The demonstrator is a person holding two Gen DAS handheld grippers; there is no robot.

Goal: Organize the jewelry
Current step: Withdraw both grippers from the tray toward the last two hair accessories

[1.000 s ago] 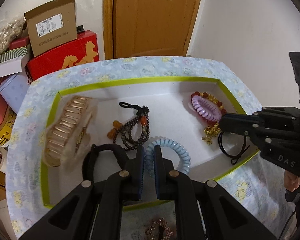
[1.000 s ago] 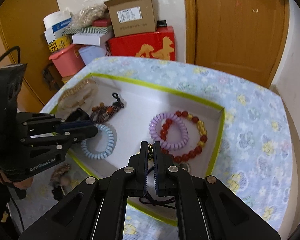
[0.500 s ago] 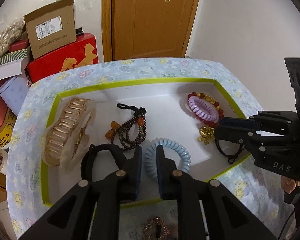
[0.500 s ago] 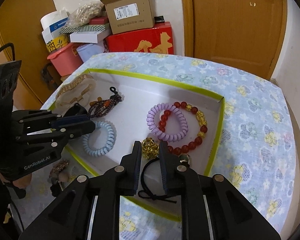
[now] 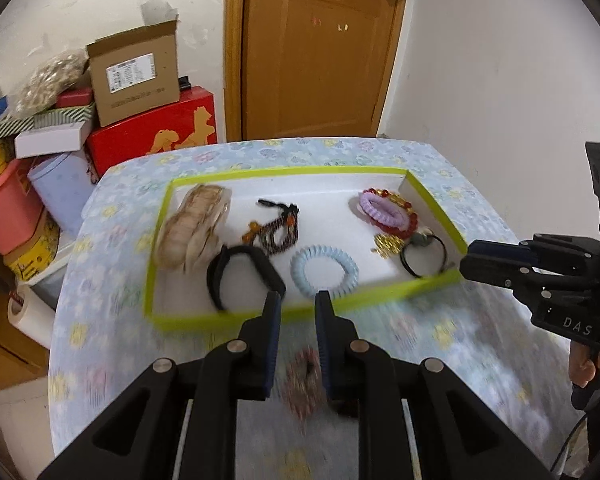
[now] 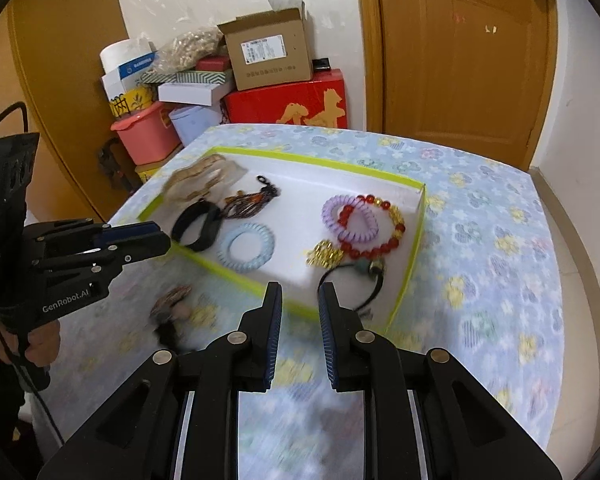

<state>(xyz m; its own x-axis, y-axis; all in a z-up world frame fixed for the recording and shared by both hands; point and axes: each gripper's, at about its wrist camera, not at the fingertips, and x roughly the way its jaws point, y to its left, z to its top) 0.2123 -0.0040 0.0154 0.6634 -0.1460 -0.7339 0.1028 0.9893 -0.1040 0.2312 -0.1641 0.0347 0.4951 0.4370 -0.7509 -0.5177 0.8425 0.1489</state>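
Both hand-held grippers, left (image 5: 296, 300) and right (image 6: 299, 292), hover before the tray (image 5: 300, 312).

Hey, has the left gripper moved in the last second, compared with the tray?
Yes. The left gripper has pulled back toward the person: its tips were over the blue spiral hair tie, and now sit outside the tray's near green rim, jaws wider apart.

"DAS" in pale letters on black body of right gripper (image 5: 496, 265), well right of left fingers. "GenRobot.AI" in pale letters on black body of left gripper (image 6: 140, 240), far left of right fingers. Cardboard box (image 6: 269, 53) well beyond fingers carries white shipping label with barcode, print too small to read. Blue-and-white box (image 6: 134, 65) left of it bears blue word, illegible. No other readable text.
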